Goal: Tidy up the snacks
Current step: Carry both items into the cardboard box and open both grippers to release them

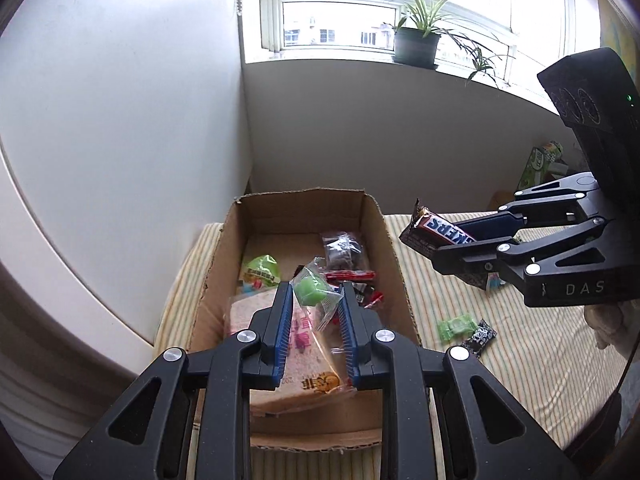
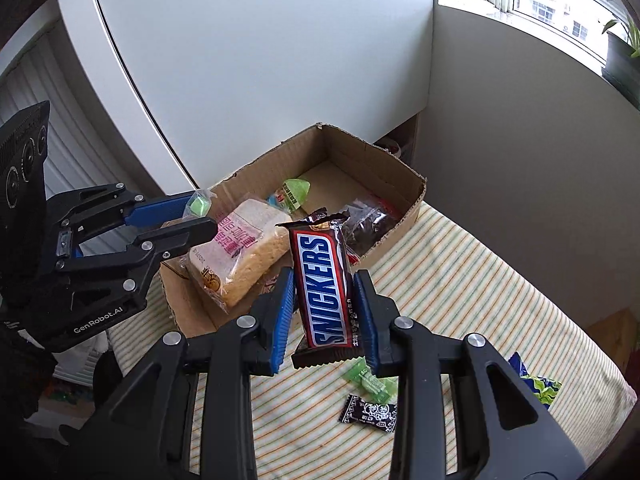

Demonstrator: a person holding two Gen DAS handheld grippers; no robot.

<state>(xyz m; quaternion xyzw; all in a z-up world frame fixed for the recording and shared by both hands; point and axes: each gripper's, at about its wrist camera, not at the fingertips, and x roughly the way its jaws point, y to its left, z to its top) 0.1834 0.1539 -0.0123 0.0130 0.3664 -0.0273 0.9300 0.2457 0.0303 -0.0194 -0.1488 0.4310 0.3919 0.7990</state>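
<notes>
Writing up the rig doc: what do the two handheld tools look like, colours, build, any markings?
Both match: black linkage arms with triangular cut-outs and silver pivot pins, ending in blue ribbed pads. The left tool reads "GenRobot.AI" on its side in the right wrist view; the right tool shows "DAS" and a small green light in the left wrist view.

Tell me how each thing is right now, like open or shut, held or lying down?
Left tongs: shut on the green candy, above the box.
Right tongs: shut on the Snickers bar, held off the cloth.
Cardboard box: open, snacks inside.
Bread pack: sealed, lying in the box.
Green wrapper: lying on the striped cloth.
Black packet: lying on the cloth.
</notes>
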